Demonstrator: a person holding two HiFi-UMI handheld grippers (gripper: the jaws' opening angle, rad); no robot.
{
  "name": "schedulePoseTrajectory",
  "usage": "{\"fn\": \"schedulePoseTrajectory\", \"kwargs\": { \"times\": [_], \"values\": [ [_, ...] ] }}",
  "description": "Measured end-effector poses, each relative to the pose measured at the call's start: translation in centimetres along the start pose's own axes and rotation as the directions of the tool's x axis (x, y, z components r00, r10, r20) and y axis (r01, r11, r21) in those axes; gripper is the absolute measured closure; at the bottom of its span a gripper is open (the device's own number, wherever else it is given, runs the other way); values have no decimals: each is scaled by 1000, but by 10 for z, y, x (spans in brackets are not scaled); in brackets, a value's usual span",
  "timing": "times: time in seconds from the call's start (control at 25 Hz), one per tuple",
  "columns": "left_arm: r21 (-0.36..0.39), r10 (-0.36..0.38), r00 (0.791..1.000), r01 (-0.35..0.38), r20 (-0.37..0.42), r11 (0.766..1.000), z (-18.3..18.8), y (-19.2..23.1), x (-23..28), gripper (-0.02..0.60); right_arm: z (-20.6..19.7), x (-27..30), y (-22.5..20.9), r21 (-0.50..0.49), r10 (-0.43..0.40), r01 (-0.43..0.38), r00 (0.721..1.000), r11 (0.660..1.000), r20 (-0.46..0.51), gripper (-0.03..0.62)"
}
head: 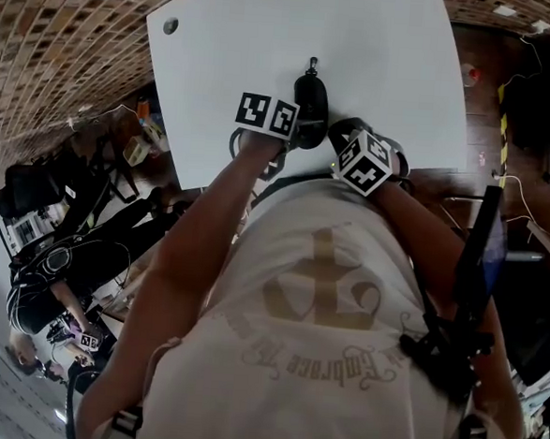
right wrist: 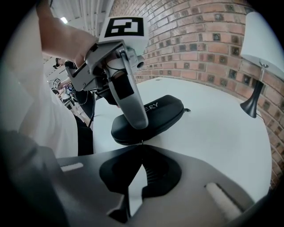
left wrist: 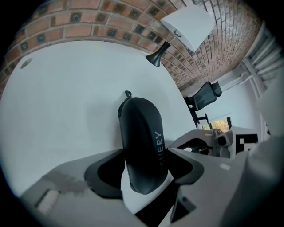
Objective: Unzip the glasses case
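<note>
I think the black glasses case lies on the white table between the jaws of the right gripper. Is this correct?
Not the right one: the glasses case lies on the white table between the jaws of the left gripper, as the left gripper view shows. The right gripper has its jaws together.

- The left gripper (left wrist: 146, 156) points steeply down at the surface, its fingers (left wrist: 191, 165) set wide and pressed on both long sides of the glasses case (left wrist: 140, 128).
- The left hand (right wrist: 85, 52) wraps the gripper's handle. The bare left forearm (head: 209, 221) reaches forward from the torso, with the marker cube (head: 266, 115) on top.
- The right gripper (right wrist: 142, 145) also tilts downward, just beside the left one. Its fingers (right wrist: 165, 174) are closed, tips meeting at the case's near end. Whether they pinch anything thin cannot be told.
- The right forearm (head: 402, 209) shows only briefly behind its marker cube (head: 363, 164).
</note>
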State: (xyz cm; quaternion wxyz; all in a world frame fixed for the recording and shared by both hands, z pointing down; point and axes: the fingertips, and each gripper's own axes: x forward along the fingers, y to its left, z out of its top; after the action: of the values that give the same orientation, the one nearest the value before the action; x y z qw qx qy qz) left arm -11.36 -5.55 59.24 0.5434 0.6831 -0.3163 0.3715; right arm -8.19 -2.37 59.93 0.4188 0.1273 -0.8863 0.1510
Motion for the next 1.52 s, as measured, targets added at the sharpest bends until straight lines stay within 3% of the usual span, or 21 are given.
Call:
{"fn": "schedulePoseTrajectory", "kwargs": {
  "times": [0.2, 0.76, 1.52],
  "values": [
    [76, 25, 998, -21, -51, 997, -9, -3, 2, 273, -2, 1, 1, 9, -4, 4, 1000, 1000, 1, 586],
    [124, 9, 988, 11, -157, 992, -29, -8, 6, 278, -7, -2, 0, 26, -13, 13, 1000, 1000, 2, 586],
    [263, 33, 955, 49, -296, 964, -54, -13, 7, 281, -14, -7, -5, 50, -42, 42, 999, 998, 0, 586]
  ]
}}
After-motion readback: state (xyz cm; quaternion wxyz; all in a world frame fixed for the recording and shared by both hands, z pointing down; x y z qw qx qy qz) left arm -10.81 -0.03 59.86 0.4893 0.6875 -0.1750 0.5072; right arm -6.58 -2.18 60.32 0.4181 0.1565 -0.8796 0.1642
